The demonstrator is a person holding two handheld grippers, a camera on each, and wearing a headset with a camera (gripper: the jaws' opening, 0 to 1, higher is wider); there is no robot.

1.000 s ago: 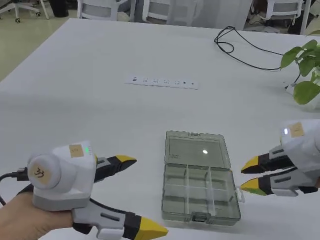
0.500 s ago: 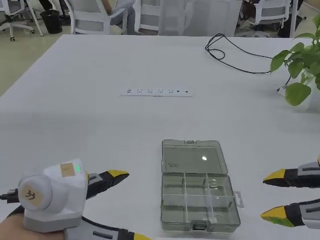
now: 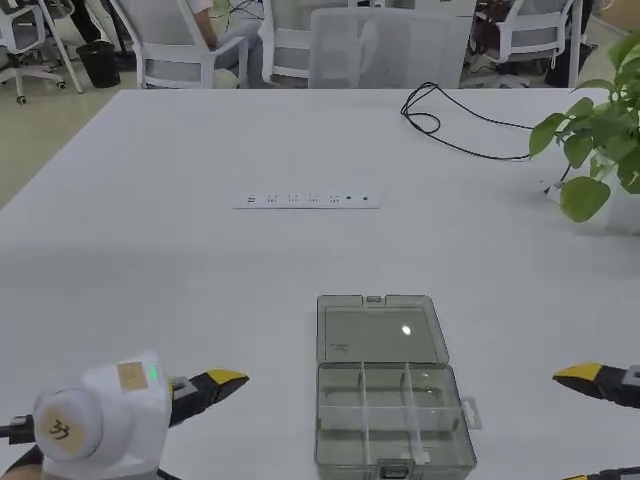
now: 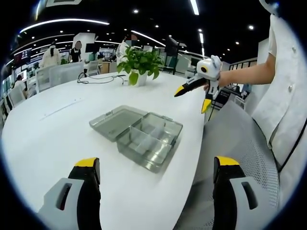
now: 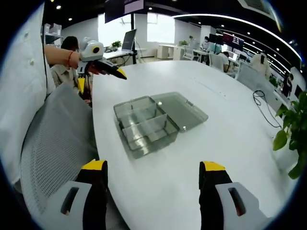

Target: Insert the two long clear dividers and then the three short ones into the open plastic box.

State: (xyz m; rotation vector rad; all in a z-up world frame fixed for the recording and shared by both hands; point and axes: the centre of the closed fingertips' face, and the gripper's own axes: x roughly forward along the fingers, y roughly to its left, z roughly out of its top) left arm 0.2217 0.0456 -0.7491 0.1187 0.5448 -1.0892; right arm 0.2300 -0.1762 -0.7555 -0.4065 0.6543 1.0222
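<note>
fingers (image 4: 87, 184) of the left gripper (image 4: 156, 162) and right gripper (image 5: 152, 166) are spread, empty. clear dividers (image 3: 362, 400) already form a grid in the plastic box (image 3: 380, 335), so insertion looks finished.

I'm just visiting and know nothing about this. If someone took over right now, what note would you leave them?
Left gripper: open, empty, left of the box.
Right gripper: open, empty, right of it.
The clear grey plastic box lies open on the white table, lid flat behind it.
Done: clear dividers stand inside, forming compartments.
Left: probably just checking that all five are seated; I can't count them surely.
</note>
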